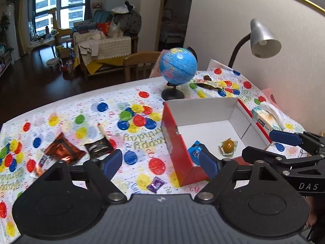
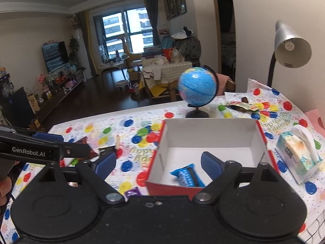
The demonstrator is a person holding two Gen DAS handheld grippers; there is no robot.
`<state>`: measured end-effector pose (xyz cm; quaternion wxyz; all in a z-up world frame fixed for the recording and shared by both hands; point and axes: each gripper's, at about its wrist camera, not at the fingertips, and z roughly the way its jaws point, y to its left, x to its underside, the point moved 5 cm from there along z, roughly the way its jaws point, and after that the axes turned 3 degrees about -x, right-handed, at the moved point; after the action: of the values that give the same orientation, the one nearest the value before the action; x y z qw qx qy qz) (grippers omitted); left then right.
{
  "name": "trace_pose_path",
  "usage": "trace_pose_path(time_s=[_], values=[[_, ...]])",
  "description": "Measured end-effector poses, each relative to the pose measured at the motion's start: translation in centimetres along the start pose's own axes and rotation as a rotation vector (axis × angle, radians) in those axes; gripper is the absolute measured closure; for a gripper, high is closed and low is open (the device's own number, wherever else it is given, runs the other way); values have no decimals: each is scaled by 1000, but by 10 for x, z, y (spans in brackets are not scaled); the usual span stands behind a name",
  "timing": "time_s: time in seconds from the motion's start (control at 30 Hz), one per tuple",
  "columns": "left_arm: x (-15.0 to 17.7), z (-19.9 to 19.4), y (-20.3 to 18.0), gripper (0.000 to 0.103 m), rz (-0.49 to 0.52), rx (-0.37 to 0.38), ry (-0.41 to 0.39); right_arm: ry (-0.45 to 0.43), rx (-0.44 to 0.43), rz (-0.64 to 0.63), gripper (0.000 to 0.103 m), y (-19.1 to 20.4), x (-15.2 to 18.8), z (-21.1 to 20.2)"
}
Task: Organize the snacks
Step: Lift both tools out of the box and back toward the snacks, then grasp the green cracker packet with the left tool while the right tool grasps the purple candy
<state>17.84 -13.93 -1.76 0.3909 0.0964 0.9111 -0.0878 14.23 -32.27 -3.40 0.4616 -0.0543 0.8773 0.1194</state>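
Left wrist view, left to right: crinkled orange foil packet (image 1: 63, 150); dark glossy wrapper (image 1: 99, 147); purple candy (image 1: 155, 184); all on balloon-print plastic surface (image 1: 130, 105). Left claw (image 1: 162, 162) wide open, empty. Red cardboard box (image 1: 176, 148), white inside, holds blue snack packet (image 1: 194, 152) and round amber jelly cup (image 1: 228, 146). Globe (image 1: 178, 65) behind; tissue pack (image 1: 266, 118) right. Right claw (image 2: 158, 165) wide open, empty, above box's near wall.

The box (image 2: 211, 140) was matt white cardboard inside, glossy red outside. The tablecloth (image 1: 126, 146) was shiny printed plastic film. Snack wrappers (image 1: 63, 149) were glossy foil. The lamp shade (image 1: 262, 38) was brushed metal; the globe (image 1: 178, 66) glossy plastic.
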Motion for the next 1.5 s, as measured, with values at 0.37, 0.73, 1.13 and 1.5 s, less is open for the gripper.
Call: trace_pose_path(time_s=[0.37, 0.73, 1.13, 1.5], values=[[24, -48, 48, 0, -36, -46, -72, -21, -44, -32, 10, 53, 10, -3], [70, -54, 114, 0, -119, -123, -12, -2, -35, -20, 1, 96, 33, 13], [119, 0, 143, 0, -210, -208, 135, 114, 44, 3, 2, 108, 70, 71], [148, 63, 143, 0, -260, -257, 280, 244, 95, 128, 23, 79, 102, 141]])
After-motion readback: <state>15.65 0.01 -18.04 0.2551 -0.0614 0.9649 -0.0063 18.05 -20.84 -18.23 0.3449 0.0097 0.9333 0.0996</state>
